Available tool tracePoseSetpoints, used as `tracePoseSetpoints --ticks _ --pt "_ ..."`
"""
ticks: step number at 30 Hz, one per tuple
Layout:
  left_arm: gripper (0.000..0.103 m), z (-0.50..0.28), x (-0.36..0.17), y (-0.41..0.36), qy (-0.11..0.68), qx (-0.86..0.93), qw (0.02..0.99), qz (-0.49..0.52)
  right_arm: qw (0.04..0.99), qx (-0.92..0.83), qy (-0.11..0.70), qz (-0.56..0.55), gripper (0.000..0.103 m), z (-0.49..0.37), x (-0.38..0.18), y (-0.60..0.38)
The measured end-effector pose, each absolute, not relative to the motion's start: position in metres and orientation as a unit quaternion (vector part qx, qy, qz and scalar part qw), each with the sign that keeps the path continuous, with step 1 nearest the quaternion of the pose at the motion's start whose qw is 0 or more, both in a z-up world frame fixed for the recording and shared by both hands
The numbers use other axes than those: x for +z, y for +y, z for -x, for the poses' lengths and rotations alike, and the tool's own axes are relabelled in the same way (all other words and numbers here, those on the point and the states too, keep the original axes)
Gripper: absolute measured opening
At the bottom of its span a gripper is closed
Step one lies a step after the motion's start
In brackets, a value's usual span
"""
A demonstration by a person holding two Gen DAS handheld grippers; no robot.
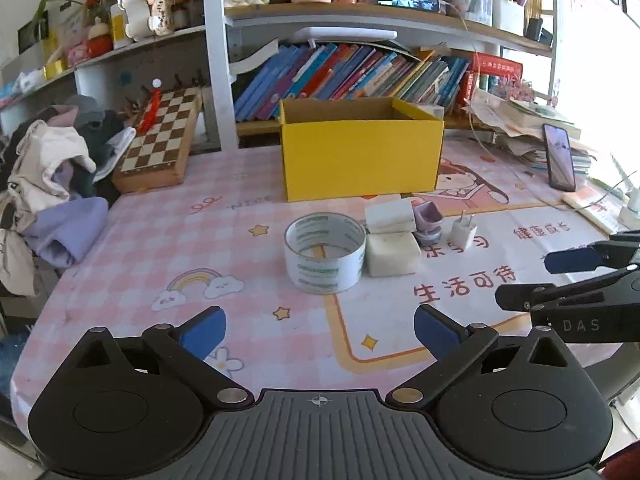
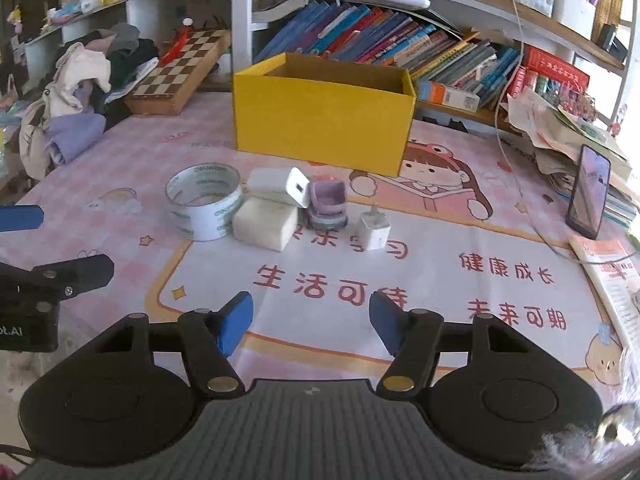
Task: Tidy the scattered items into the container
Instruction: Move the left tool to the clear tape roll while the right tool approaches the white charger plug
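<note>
Pink checked cloth covers the surface (image 2: 460, 208), and nothing looks put away yet. The yellow box (image 2: 320, 120) stands open at the back, at 12 o'clock from the little pile; I cannot see its floor, so I cannot tell if anything is inside.

All the small things sit in front of it. The tape roll (image 2: 204, 204) stands at 9 o'clock in the pile. Touching it is a white block (image 2: 266, 222), with a white charger (image 2: 280, 188) resting on top. A small purple thing (image 2: 328, 206) sits just beside them, and a little white plug (image 2: 375, 230) is at 3 o'clock, a bit apart.

The left gripper (image 1: 320, 330) hangs near the tape roll, fingers spread wide and holding nothing. The right gripper (image 2: 310, 322) has its fingers spread too, empty. I think all five things are left to move.
</note>
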State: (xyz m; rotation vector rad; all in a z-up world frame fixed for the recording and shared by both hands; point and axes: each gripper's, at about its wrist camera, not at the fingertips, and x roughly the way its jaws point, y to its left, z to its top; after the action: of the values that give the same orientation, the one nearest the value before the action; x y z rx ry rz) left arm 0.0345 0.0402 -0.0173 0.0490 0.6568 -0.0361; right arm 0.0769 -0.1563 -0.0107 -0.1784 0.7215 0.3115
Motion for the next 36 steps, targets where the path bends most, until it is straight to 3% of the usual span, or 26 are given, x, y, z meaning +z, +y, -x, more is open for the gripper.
tracePoseSetpoints --ticks 6,24,36 --pt "0.102 -0.042 -0.022 0.033 0.339 -0.024 0.940 -0.028 0.921 0.158 0.330 0.135 0.065 -0.070 -0.016 -0.156" --pt "0.101 -0.064 -0.023 0.031 0.339 -0.012 0.940 -0.036 0.910 0.160 0.368 0.107 0.065 -0.112 -0.019 -0.161" --pt "0.101 -0.087 -0.028 0.031 0.348 -0.004 0.937 -0.033 0.904 0.166 0.377 0.115 0.059 -0.141 -0.024 -0.161"
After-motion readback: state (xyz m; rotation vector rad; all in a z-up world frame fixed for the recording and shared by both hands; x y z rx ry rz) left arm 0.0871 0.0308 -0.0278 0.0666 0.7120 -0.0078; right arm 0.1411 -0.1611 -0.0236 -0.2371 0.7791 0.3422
